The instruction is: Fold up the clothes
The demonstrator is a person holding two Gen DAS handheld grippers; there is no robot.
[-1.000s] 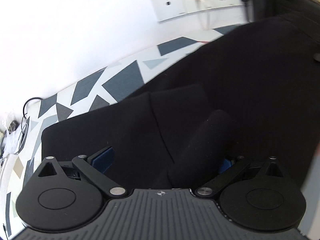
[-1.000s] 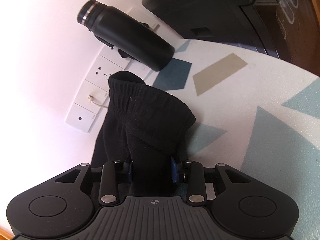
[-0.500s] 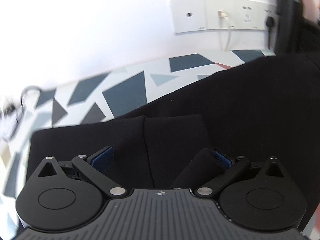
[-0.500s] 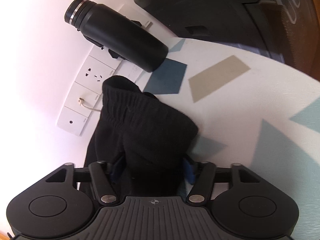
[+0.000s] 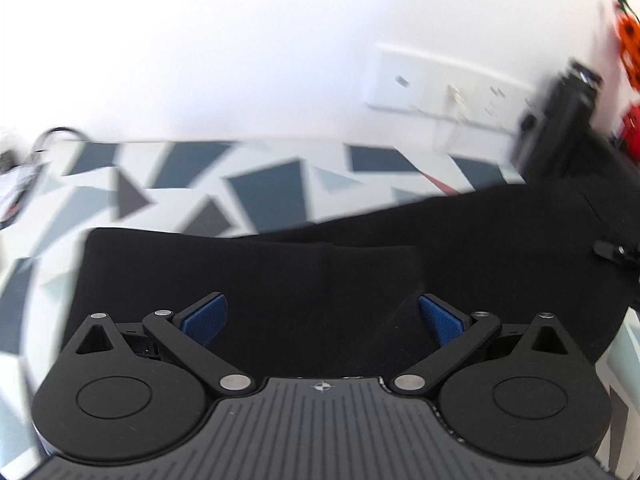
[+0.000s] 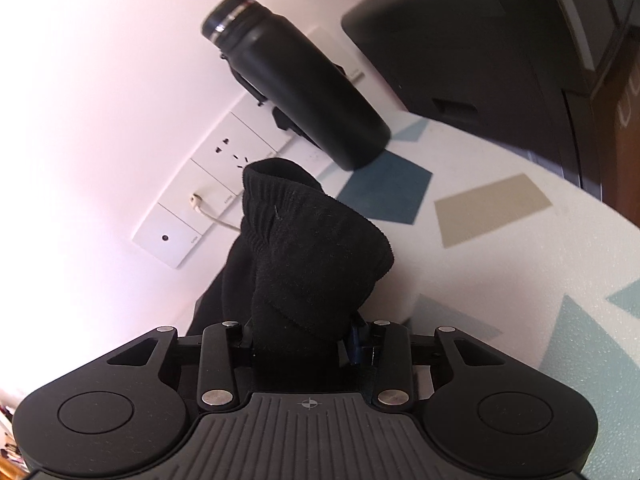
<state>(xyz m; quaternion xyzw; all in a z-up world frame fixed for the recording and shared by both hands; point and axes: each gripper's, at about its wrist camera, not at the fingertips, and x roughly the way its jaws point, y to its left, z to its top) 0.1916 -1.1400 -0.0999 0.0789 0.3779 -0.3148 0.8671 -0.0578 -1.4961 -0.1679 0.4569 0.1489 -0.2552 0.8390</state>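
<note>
Lying flat across the bench point(image 5: 280, 184) is one black knitted garment point(image 5: 460, 248), spread from the lower left of the left wrist view toward the right edge. One ribbed cuff or hem of it point(image 6: 308, 248) rises bunched in the right wrist view. Two tongs are present. The left tongs point(image 5: 323, 316) are spread wide, released, their two blue pads point(image 5: 204, 314) low over the dark cloth with nothing between them. The right tongs point(image 6: 304, 332) are clenched on the bunched black fabric, which stands up from between the fingers.

One black cylindrical flask with a silver ring near its cap point(image 6: 296, 92) stands on the bench against the wall. One long white panel of wall sockets point(image 6: 224, 184) sits behind it, with one thin white cable plugged in. One large black boxy appliance point(image 6: 480, 40) fills the upper right corner.

The bench top is white, scattered with grey, navy, teal and tan angular shapes. The wall point(image 5: 240, 60) is plain white.
</note>
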